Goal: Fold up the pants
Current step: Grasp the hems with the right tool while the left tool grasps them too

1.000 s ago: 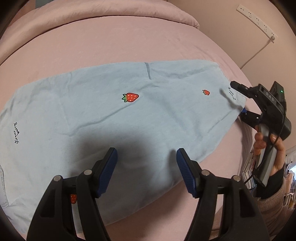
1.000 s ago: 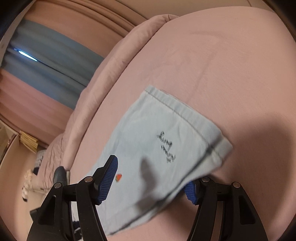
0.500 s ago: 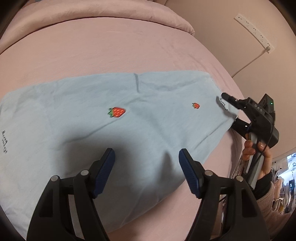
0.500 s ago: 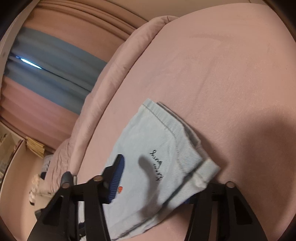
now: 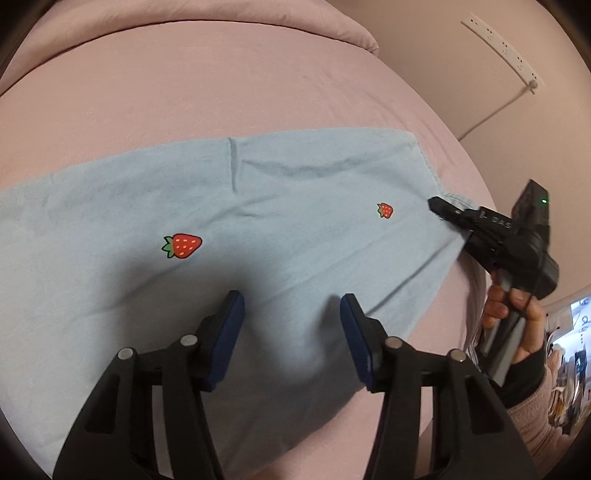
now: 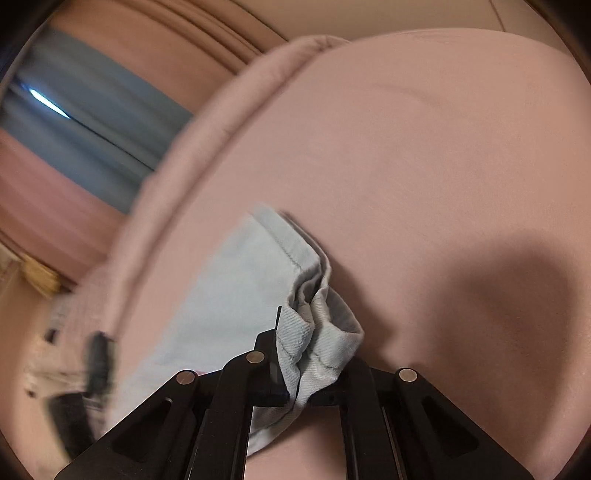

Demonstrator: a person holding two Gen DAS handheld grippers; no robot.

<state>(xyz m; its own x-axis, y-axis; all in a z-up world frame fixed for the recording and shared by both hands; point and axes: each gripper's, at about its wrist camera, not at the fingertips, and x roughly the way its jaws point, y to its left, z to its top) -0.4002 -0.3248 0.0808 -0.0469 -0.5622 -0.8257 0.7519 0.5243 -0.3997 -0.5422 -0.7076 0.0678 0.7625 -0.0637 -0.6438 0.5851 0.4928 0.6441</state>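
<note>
Light blue pants (image 5: 295,206) with red strawberry prints lie flat across the pink bed. My left gripper (image 5: 291,306) hovers over the near edge of the leg; its jaws are closing, the blue pads still apart with fabric below them and not pinched. In the left wrist view my right gripper (image 5: 437,206) bites the hem at the far right end, with a hand (image 5: 517,314) on its handle. The right wrist view shows my right gripper (image 6: 295,369) shut on the bunched hem corner of the pants (image 6: 236,288), which is folded into wrinkles between the jaws.
A pink bed sheet (image 5: 258,85) lies under everything, with a rolled pink duvet (image 5: 184,18) along the far side. On the wall to the right hangs a white power strip (image 5: 502,48) with its cord. Blue and pink curtains (image 6: 92,110) hang beyond the bed.
The right gripper's jaws have come together on the hem corner and crumpled it. The left gripper has slid rightward along the leg, and its pads stand closer together than before.
</note>
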